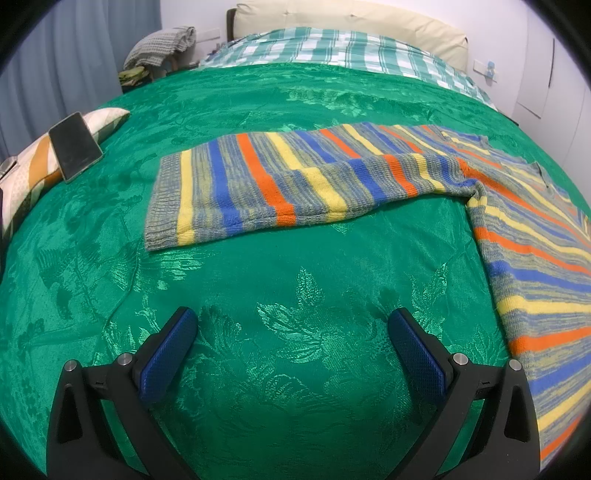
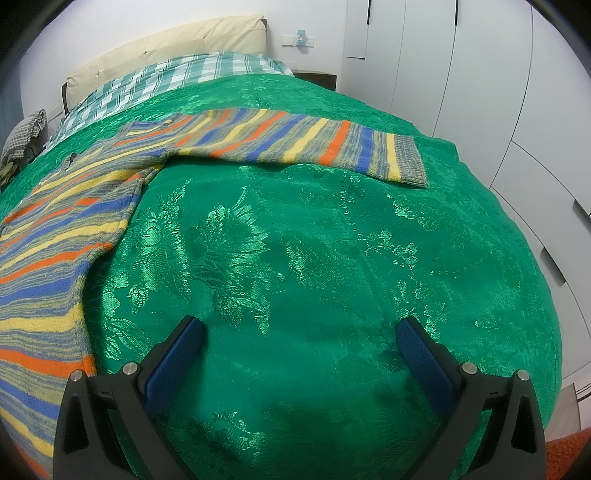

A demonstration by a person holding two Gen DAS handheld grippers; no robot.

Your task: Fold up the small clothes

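A striped knit sweater (image 1: 535, 258) in blue, orange, yellow and grey lies flat on a green bedspread (image 1: 280, 280). In the left wrist view its left sleeve (image 1: 280, 184) stretches out ahead and its body runs down the right edge. My left gripper (image 1: 291, 321) is open and empty above bare bedspread, short of the sleeve. In the right wrist view the sweater body (image 2: 48, 266) lies at the left and the right sleeve (image 2: 314, 144) stretches to the right. My right gripper (image 2: 299, 328) is open and empty above bare bedspread (image 2: 332, 258).
A phone (image 1: 75, 146) rests on a patterned cushion (image 1: 40, 170) at the bed's left edge. A checked quilt (image 1: 332, 51) and cream headboard (image 1: 351, 22) lie at the far end. White wardrobe doors (image 2: 480, 81) stand to the right of the bed.
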